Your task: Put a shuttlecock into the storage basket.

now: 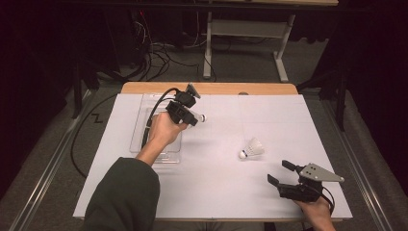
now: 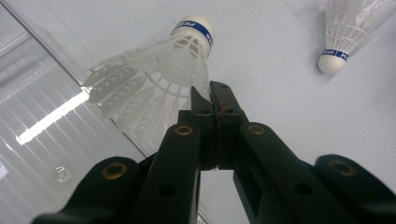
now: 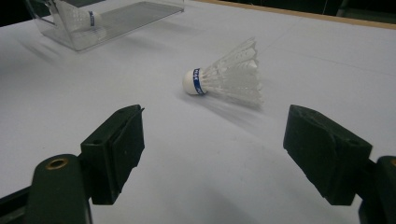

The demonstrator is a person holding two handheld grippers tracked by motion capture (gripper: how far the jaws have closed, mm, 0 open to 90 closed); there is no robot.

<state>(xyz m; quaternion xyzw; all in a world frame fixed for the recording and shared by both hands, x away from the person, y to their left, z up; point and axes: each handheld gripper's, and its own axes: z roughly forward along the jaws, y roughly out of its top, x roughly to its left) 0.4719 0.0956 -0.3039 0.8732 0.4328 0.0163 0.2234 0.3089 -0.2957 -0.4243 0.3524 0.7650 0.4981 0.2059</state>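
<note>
The left gripper (image 1: 192, 117) pinches a white plastic shuttlecock (image 2: 159, 74) by its skirt rim, beside the clear plastic tray (image 1: 137, 127), probably to drop it in. The right gripper (image 1: 285, 174), jaws spread, waits near a second white shuttlecock (image 1: 251, 148) lying on the white table (image 1: 216, 183).

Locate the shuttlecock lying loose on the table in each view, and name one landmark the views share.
High view: loose shuttlecock lies right of centre, ahead of the right gripper.
Left gripper view: top right corner, cork downward.
Right gripper view: centre, beyond the open jaws.
Shared landmark: the clear tray.
</note>
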